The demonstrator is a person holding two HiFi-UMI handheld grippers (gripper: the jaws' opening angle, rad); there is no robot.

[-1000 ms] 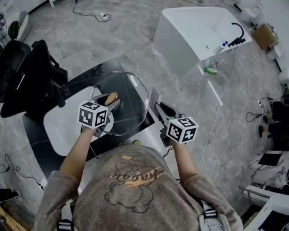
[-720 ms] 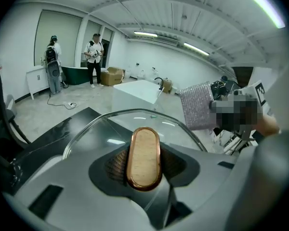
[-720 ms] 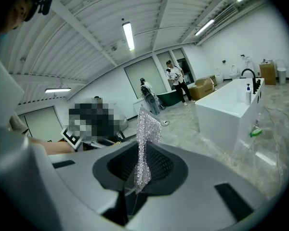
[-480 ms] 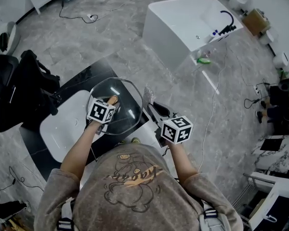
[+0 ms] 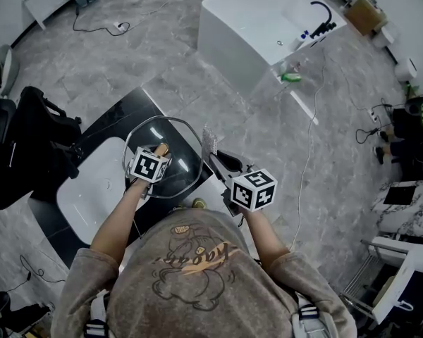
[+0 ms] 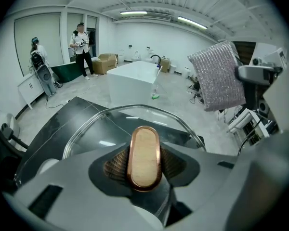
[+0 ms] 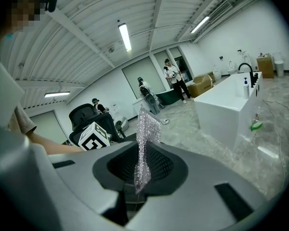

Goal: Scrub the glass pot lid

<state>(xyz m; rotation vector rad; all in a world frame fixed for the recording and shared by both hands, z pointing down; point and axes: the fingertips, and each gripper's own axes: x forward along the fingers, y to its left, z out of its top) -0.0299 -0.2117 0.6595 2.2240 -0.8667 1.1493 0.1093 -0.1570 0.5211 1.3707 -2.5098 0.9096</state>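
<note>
Your left gripper [image 6: 144, 171] clamps the knob [image 6: 144, 150] of the glass pot lid [image 6: 103, 129] over the black counter [image 5: 116, 122]; your right gripper [image 7: 143, 170], at its 3 o'clock, pinches the scouring cloth [image 7: 148, 129], whose hard strokes could twist the lid loose.

A glass pot lid [image 5: 182, 157] is held by the left gripper [image 5: 157, 155]. A silvery cloth [image 5: 210, 141] is clamped by the right gripper [image 5: 218, 156].
</note>
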